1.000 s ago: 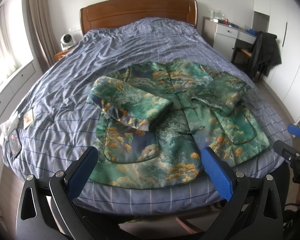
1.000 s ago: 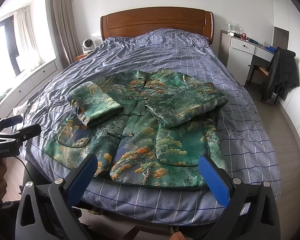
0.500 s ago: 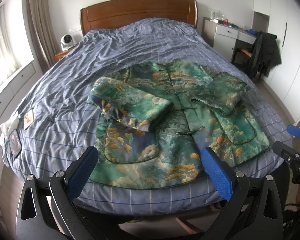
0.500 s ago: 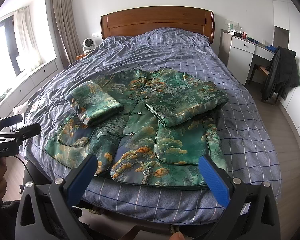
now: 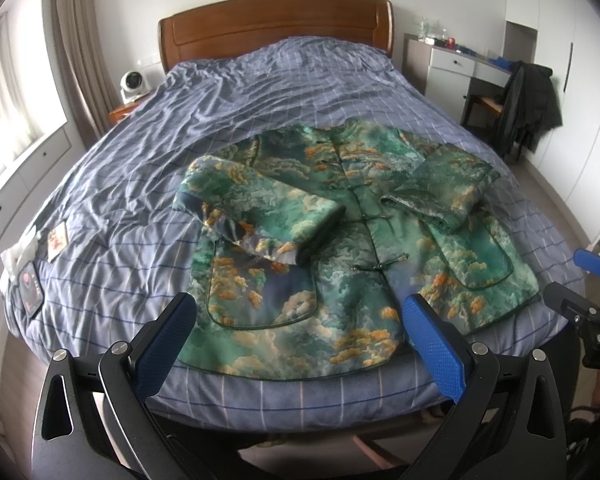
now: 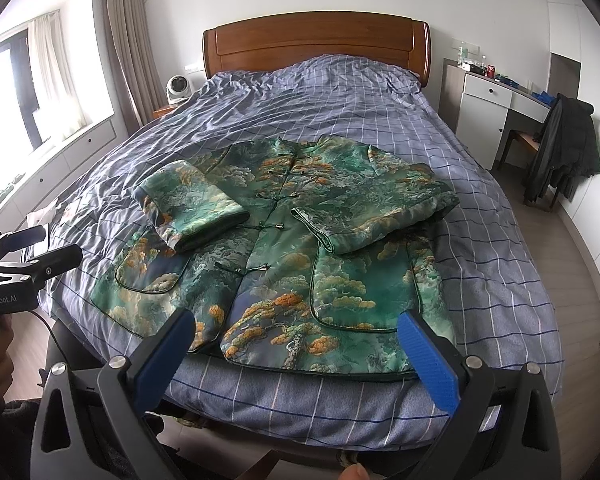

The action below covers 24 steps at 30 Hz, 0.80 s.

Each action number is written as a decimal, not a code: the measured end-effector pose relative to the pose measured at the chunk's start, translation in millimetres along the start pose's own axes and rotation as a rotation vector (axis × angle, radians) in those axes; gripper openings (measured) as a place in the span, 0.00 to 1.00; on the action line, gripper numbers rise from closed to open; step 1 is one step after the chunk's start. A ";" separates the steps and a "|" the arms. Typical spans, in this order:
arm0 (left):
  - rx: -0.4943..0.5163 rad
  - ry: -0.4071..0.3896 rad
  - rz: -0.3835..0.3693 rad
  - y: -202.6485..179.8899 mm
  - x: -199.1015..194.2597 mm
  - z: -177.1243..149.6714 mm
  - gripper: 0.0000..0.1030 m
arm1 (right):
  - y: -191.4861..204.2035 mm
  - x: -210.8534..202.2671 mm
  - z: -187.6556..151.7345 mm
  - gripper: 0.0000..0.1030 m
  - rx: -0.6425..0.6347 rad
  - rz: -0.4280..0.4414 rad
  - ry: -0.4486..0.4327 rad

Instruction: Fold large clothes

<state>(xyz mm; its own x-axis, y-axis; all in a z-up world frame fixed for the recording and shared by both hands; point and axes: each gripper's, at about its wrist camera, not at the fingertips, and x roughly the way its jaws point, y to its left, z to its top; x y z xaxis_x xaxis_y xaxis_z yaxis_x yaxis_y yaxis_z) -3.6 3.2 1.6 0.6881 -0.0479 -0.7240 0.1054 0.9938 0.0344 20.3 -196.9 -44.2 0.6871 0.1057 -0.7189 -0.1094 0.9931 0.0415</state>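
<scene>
Nothing's really shifting since a second ago, both grippers are still hanging off the foot of the bed (image 5: 112,184), jaws spread wide, holding nothing. Left gripper (image 5: 298,334) and right gripper (image 6: 296,346) are sitting just short of the jacket (image 6: 300,240) hem. It's lying flat near the bed's foot edge, sleeves folded in, with bare bedding all around it.

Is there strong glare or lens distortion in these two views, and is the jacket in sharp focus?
Left wrist view: fisheye bends the bed, window overexposed, jacket fairly sharp. Right wrist view: same bending, window blown out white, jacket sharp.
</scene>
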 end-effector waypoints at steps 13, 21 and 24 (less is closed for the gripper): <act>-0.006 0.007 -0.001 -3.1 0.4 2.4 1.00 | 2.2 1.6 -1.5 1.00 0.001 0.017 0.000; -0.054 0.029 -0.001 14.0 8.9 2.3 1.00 | -0.2 1.4 1.5 1.00 -0.001 0.015 -0.002; -0.068 0.043 -0.006 17.3 12.9 1.8 1.00 | -2.6 -1.0 1.9 1.00 0.002 0.010 -0.008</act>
<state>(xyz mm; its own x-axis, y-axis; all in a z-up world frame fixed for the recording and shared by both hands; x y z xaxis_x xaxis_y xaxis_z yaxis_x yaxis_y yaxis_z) 8.4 19.6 -5.9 0.6557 -0.0506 -0.7533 0.0594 0.9981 -0.0154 21.2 -199.5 -42.3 0.6920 0.1157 -0.7125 -0.1144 0.9922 0.0500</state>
